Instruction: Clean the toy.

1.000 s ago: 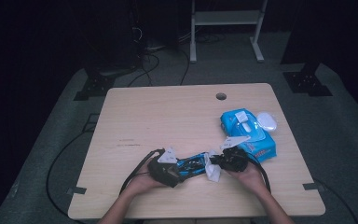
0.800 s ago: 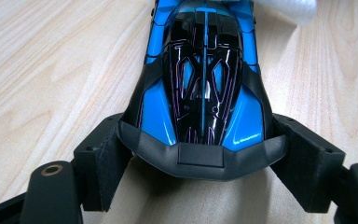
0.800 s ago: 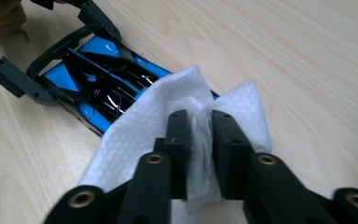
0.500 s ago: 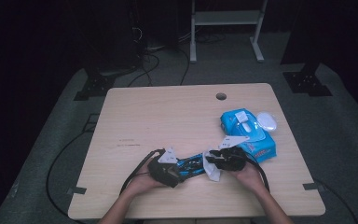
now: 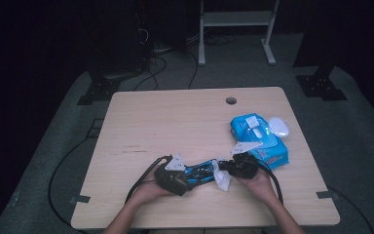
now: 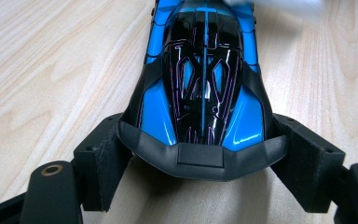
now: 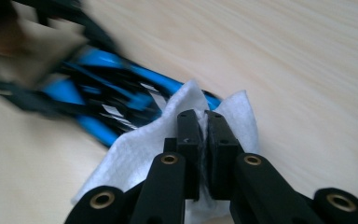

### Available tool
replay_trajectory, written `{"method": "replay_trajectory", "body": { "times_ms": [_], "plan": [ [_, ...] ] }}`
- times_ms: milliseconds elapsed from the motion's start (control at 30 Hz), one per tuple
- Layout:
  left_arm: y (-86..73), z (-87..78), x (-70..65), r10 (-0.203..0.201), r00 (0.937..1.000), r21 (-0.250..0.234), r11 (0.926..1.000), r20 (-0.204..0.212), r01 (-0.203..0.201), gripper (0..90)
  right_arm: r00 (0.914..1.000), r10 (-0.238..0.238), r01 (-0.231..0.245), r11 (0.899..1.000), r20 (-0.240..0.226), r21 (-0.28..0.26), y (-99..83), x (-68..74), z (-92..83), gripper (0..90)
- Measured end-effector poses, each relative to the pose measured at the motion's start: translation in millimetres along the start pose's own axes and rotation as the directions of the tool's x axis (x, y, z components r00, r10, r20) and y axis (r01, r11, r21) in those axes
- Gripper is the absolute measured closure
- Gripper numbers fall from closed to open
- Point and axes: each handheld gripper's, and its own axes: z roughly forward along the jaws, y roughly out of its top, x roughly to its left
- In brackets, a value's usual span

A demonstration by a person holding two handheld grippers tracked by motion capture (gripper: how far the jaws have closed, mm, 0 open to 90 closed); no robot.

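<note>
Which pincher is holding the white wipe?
The right gripper: its jaws have just closed, pinching the white wipe. The left gripper clamps the blue toy car instead.

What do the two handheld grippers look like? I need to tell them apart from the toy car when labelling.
Each is a matte black two-jaw tool. The left gripper has blocky black jaws with brass-coloured pivot rivets; the right gripper has the same build. In the high view both carry a pale grey three-cornered plate on top and trail a black cable. The person's forearms are bare, with no sleeves showing.
</note>
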Motion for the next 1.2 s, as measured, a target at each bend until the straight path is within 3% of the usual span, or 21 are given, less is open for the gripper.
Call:
{"method": "replay_trajectory", "body": {
  "times_ms": [100,167,200,233,267,333,433,567,633,667,733,833,933,967,1033,1100,1133,1200],
  "plan": [
    [-0.5,-0.8,0.5,0.005,1.0,0.003,1.0,0.001,-0.005,23.8,0.9969,-0.072,0.071,0.997,0.031,0.026,2.3,8.5,0.1,85.1],
    [-0.5,-0.6,0.1,0.003,1.0,0.001,1.0,0.0,-0.003,23.8,0.9971,-0.068,0.067,0.997,0.034,0.034,1.9,7.3,-1.0,85.2],
    [-0.3,-0.6,0.3,0.006,1.0,0.003,1.0,0.0,-0.006,23.8,0.9977,-0.031,0.028,0.998,0.061,0.054,-3.7,-1.3,-7.3,85.2],
    [-0.3,-0.6,0.3,0.006,1.0,0.003,1.0,0.0,-0.006,23.8,0.9977,-0.031,0.028,0.998,0.061,0.054,-3.7,-1.3,-7.3,85.2],
    [-0.3,-0.5,0.4,0.005,1.0,0.003,1.0,0.0,-0.005,23.8,0.9953,-0.021,0.014,0.997,0.095,0.069,-7.6,-4.6,-11.2,85.3],
    [-0.2,-0.1,0.2,0.003,1.0,0.002,1.0,0.0,-0.003,23.8,0.9951,-0.02,0.014,0.997,0.097,0.07,-8.9,-4.0,-12.3,85.4],
    [0.0,0.1,0.0,0.004,1.0,0.003,1.0,-0.003,-0.004,23.8,0.9983,-0.029,0.026,0.999,0.05,0.043,-4.1,5.0,-9.8,85.4],
    [0.1,0.2,0.2,0.003,1.0,0.005,1.0,-0.001,-0.003,23.8,0.9957,-0.092,0.092,0.995,-0.01,0.022,4.2,25.5,2.6,85.4],
    [-0.3,-0.2,0.2,0.002,1.0,0.004,1.0,-0.001,-0.002,23.8,0.9928,-0.12,0.12,0.992,-0.004,0.027,6.2,28.1,3.4,85.4],
    [-0.1,0.0,0.0,0.005,1.0,0.005,1.0,-0.004,-0.005,23.8,0.9939,-0.11,0.11,0.993,-0.001,0.032,5.8,25.8,2.6,85.4],
    [0.1,0.5,-0.1,0.007,1.0,0.002,1.0,-0.002,-0.007,23.8,0.9939,-0.099,0.097,0.994,0.049,0.043,2.6,19.0,-0.7,85.4],
    [0.3,1.3,0.0,0.005,1.0,-0.001,1.0,-0.001,-0.005,23.8,0.9955,-0.074,0.072,0.997,0.059,0.033,-1.3,16.0,-4.6,85.4],
    [-0.1,0.7,0.3,0.005,1.0,0.003,1.0,0.0,-0.005,23.8,0.9946,-0.104,0.103,0.995,0.011,0.008,-0.4,27.3,1.3,85.4],
    [-0.3,0.4,0.3,0.003,1.0,0.003,1.0,-0.001,-0.003,23.8,0.989,-0.148,0.148,0.989,0.0,0.007,1.0,34.9,4.0,85.3],
    [-0.5,0.0,0.0,0.003,1.0,0.004,1.0,-0.002,-0.003,23.8,0.9821,-0.188,0.188,0.982,-0.007,0.016,2.3,42.3,6.5,85.4],
    [-0.3,0.5,-0.7,0.005,1.0,0.005,1.0,-0.004,-0.005,23.6,0.9812,-0.193,0.193,0.981,-0.002,0.021,2.0,43.6,6.8,85.4],
    [0.0,0.9,-1.3,0.011,0.9999,0.009,0.9999,-0.009,-0.011,23.6,0.9876,-0.157,0.157,0.987,-0.001,0.023,1.7,40.1,5.3,85.5],
    [-0.2,2.3,-2.9,0.02,0.9997,0.013,0.9997,-0.015,-0.02,23.1,0.9889,-0.148,0.148,0.989,0.009,0.021,0.3,38.6,3.8,85.5]
  ]
}}
